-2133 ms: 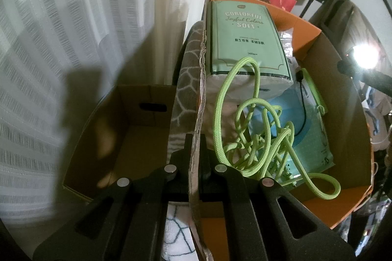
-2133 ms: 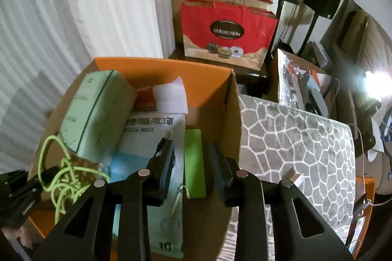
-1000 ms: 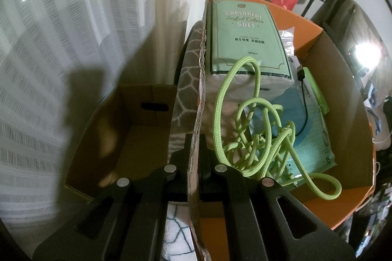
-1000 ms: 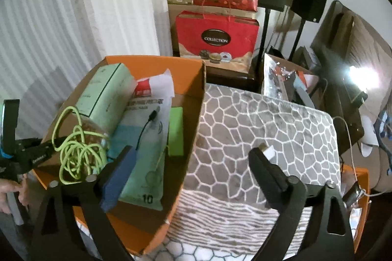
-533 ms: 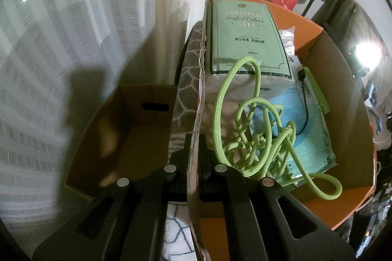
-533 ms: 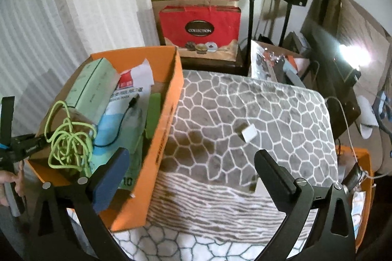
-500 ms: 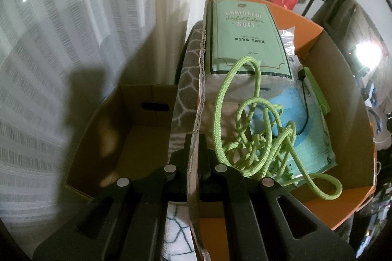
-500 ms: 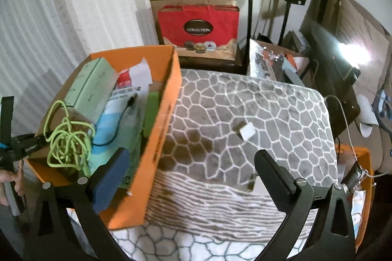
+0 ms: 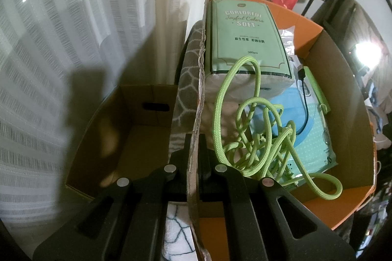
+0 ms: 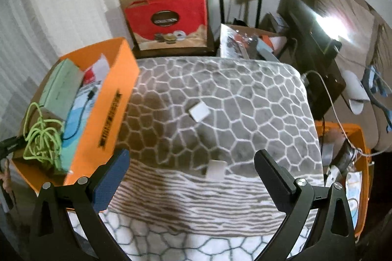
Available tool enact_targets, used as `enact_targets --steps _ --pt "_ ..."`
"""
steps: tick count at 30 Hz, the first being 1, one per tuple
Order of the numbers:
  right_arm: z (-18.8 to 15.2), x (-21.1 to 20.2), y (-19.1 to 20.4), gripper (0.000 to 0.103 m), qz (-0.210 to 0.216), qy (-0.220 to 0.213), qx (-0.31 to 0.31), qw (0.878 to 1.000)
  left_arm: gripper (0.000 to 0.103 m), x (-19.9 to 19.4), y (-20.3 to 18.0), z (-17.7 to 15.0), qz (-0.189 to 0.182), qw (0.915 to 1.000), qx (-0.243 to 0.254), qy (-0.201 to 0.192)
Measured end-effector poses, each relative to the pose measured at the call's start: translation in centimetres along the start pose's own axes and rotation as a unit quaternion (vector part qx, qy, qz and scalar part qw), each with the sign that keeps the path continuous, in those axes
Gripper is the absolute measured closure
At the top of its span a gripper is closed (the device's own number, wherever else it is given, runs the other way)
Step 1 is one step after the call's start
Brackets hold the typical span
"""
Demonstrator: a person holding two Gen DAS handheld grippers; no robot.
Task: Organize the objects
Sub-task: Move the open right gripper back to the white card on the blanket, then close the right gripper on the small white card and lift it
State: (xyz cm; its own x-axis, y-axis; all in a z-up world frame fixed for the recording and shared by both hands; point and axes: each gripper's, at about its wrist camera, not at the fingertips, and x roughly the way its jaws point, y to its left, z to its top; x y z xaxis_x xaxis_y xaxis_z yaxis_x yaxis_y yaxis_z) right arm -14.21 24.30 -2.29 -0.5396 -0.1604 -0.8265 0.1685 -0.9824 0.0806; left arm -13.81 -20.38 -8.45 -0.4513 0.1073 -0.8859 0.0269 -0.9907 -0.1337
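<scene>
Rope (image 9: 247, 138) coils lower centre inside orange box (image 9: 343, 202), whose wall left gripper (image 9: 195, 150) clamps (right gripper (image 10: 193, 175) gapes, empty, over patterned blanket (image 10: 220, 89)).

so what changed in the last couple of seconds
The right tongs left the orange box, where they were nearly shut over the green pack, opened wide and swung out over the patterned blanket, now above two small white items. The left tongs stayed clamped on the box wall, and the green rope and tissue pack did not move.
</scene>
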Motion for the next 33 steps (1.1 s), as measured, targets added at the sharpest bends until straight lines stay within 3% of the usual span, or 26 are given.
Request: enact_targets --steps 5,13,16,21,24,29,33 --pt "-0.5 1.4 -1.8 0.003 -0.005 0.013 0.015 1.0 0.1 0.0 0.0 0.0 0.001 1.0 0.0 0.0" --pt "-1.5 4.1 -3.0 0.019 0.01 0.044 0.029 0.999 0.1 0.0 0.1 0.0 0.0 1.0 0.0 0.0" --pt "-1.8 4.8 -3.0 0.031 0.014 0.051 0.03 0.998 0.1 0.0 0.1 0.0 0.001 1.0 0.0 0.0" --pt "-2.2 5.8 -2.7 0.059 0.022 0.069 0.027 0.997 0.1 0.0 0.1 0.1 0.0 1.0 0.0 0.0" --pt "-2.4 6.4 -2.5 0.068 0.025 0.079 0.025 0.996 0.1 0.0 0.1 0.1 0.0 1.0 0.0 0.0" --pt "-2.5 6.6 -2.6 0.072 0.025 0.081 0.026 0.996 0.1 0.1 0.1 0.1 0.0 1.0 0.0 0.001" --pt "-2.3 6.2 -2.6 0.089 0.026 0.07 0.023 0.997 0.1 0.1 0.1 0.1 0.0 1.0 0.0 0.0"
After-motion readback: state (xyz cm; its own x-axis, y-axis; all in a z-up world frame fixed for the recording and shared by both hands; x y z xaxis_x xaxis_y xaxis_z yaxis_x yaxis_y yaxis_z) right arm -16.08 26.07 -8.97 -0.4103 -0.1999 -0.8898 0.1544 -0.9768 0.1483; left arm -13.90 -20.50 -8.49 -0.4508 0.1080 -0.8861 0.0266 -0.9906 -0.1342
